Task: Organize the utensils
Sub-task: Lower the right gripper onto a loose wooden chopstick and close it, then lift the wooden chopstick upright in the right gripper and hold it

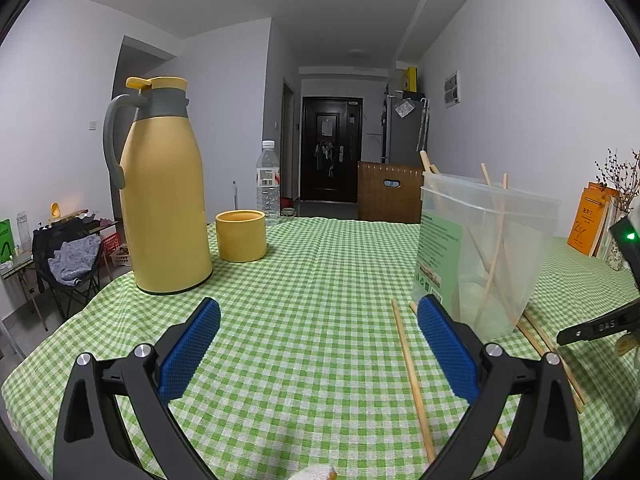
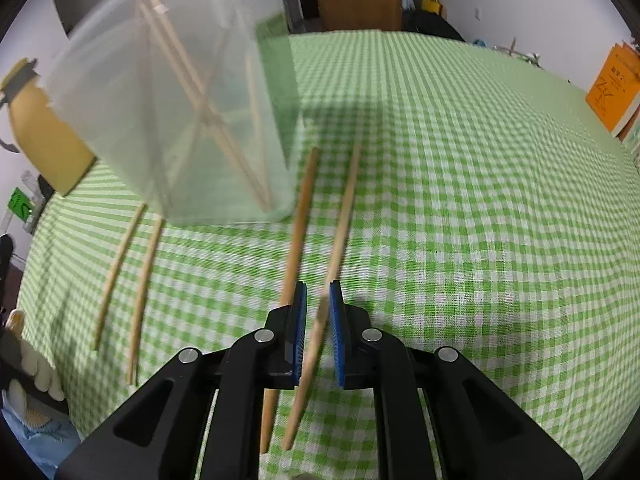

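Observation:
A clear plastic container (image 1: 488,240) stands on the green checked tablecloth (image 1: 320,280) with several wooden chopsticks leaning inside. My left gripper (image 1: 318,304) hovers open and empty just left of it, beside a loose chopstick (image 1: 412,380). In the right wrist view the container (image 2: 180,100) is blurred at upper left. My right gripper (image 2: 318,286) points down at two chopsticks lying side by side. Its jaws stand narrow around the right chopstick (image 2: 344,208), which lies against the right pad with a gap to the left pad. The left chopstick (image 2: 302,208) passes outside the left finger. Two more chopsticks (image 2: 120,272) lie further left.
A yellow thermos jug (image 1: 166,200), a yellow cup (image 1: 240,236) and a water bottle (image 1: 268,184) stand at the table's left. An orange book (image 2: 612,88) leans at the far right. A gloved hand (image 2: 40,368) shows at lower left.

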The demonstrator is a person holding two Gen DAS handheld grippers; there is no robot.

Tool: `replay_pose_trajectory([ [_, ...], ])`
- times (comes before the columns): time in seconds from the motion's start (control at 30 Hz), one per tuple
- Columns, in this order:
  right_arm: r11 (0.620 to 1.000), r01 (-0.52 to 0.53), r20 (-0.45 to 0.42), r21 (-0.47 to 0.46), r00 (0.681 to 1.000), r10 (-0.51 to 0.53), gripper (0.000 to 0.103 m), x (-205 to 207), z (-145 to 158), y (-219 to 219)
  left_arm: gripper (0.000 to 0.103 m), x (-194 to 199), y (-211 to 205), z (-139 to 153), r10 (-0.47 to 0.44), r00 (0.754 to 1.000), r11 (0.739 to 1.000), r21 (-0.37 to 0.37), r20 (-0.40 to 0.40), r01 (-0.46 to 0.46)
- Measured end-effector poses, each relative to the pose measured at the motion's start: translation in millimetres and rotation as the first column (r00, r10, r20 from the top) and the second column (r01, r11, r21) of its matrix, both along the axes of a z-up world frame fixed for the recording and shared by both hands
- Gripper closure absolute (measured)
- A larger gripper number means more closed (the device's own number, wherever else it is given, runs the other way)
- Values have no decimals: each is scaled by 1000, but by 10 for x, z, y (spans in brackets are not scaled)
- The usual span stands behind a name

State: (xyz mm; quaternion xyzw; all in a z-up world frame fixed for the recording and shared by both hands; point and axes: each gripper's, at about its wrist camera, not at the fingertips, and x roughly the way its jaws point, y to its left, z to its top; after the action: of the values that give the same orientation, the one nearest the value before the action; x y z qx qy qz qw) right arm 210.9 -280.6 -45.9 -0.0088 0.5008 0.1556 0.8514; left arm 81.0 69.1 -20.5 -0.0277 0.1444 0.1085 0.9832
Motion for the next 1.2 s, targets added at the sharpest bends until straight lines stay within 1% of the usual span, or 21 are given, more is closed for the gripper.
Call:
replay_pose_trajectory([
  [0.17,1000,23,-53,-18,998,-24,91,148,-89,55,7,-1,3,1,-7,1000,1000,0,0,7],
  [0.37,999,21,-92,-49,995,-25,91,242,-167,99,7,-4,4,1,-10,1000,1000,-1,1,10],
  [0.63,991,32,-121,-132,992,-48,92,344,-215,382,7,3,-1,2,-20,1000,1000,-2,1,20],
  [0.8,991,66,-138,-113,987,-81,96,396,-210,401,7,-1,8,2,-25,1000,1000,-3,2,25],
  [1.03,990,106,-121,-99,986,-117,96,365,-208,375,7,4,5,-2,-25,1000,1000,-2,2,25],
  [1.13,990,120,-89,-74,988,-126,96,325,-165,327,7,5,4,-3,-25,1000,1000,-2,1,25],
  [1.2,992,122,-33,-36,992,-123,96,260,-78,257,7,5,5,-3,-24,1000,1000,-2,1,24],
])
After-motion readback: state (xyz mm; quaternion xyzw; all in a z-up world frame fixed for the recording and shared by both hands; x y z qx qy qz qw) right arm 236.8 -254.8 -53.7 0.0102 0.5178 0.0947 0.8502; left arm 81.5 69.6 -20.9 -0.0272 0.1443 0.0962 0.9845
